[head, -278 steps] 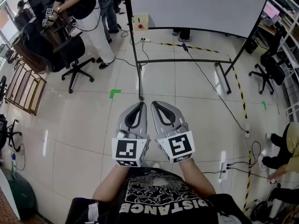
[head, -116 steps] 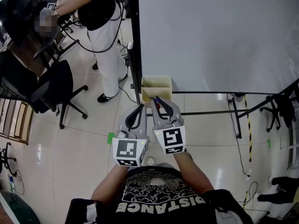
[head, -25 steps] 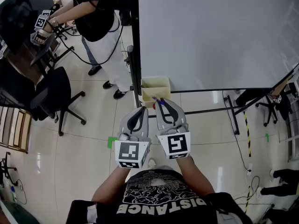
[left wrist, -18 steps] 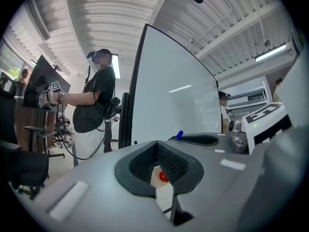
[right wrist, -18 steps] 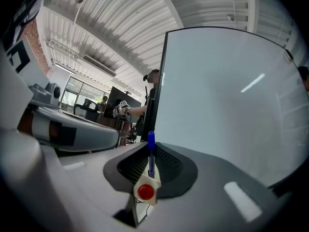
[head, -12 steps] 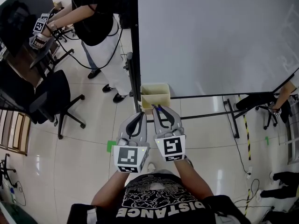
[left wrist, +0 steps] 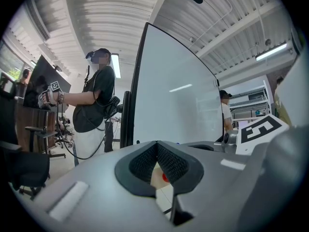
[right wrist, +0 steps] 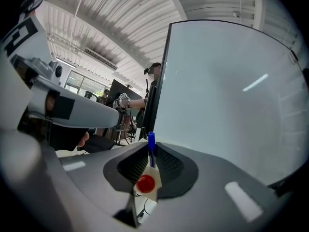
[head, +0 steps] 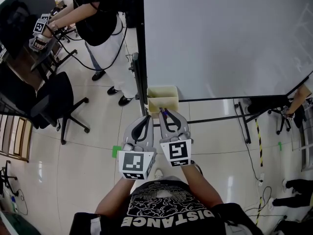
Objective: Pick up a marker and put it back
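Observation:
In the head view my right gripper [head: 164, 112] is shut on a blue marker [head: 165, 114], whose tip pokes out at the jaw tips just in front of a cream marker box [head: 163, 93] fixed to the whiteboard stand. In the right gripper view the blue marker [right wrist: 151, 140] stands upright between the pads, with the box [right wrist: 150, 172] and its red round spot [right wrist: 146, 184] showing through the jaw gap below. My left gripper [head: 147, 117] rests beside the right one, jaws together and holding nothing. Through its gap in the left gripper view, the box [left wrist: 157, 177] is seen.
A large whiteboard [head: 220, 38] on a black frame fills the upper right, its feet [head: 243, 126] on the tiled floor. Another person [head: 98, 23] stands at upper left near a black office chair [head: 54, 97]. A green tape mark [head: 116, 151] lies left of my grippers.
Both grippers have moved forward a little, bringing the marker's tip closer to the box. The grip on the marker is unchanged. The person at upper left shifted.

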`<state>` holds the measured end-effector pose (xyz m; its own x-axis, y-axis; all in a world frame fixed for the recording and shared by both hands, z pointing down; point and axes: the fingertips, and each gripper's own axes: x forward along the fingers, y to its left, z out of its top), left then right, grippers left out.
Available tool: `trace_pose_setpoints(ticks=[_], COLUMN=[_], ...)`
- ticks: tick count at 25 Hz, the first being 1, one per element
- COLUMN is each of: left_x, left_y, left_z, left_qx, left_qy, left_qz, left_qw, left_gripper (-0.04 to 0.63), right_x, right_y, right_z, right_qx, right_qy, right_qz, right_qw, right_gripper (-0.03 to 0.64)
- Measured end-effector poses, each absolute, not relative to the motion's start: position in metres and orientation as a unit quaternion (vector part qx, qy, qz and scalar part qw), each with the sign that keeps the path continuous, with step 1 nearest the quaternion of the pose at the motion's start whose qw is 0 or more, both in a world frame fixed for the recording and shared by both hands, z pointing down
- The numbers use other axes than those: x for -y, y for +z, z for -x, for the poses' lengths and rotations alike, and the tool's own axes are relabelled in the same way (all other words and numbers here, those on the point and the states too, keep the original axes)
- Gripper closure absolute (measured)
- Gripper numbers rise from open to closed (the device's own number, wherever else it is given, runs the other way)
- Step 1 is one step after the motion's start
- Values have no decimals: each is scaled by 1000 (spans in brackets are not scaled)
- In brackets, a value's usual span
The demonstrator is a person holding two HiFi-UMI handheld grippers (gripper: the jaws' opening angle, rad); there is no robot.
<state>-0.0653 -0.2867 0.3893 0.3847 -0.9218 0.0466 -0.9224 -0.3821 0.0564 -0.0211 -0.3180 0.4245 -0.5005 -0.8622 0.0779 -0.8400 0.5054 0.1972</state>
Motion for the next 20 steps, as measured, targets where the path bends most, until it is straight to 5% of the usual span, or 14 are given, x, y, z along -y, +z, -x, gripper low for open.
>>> trace_pose_setpoints(ticks=[20], left_x=[285], left_y=[391], left_z=[64], left_qx=[558], left_qy=[10], left_qz=[-829], left_qw=[37], left_gripper=[589], right_x=[318], right_y=[430], right_z=[25], right_qx=[869], right_qy=[-61], right_qz=[-483], right_qw=[91], right_gripper=[577])
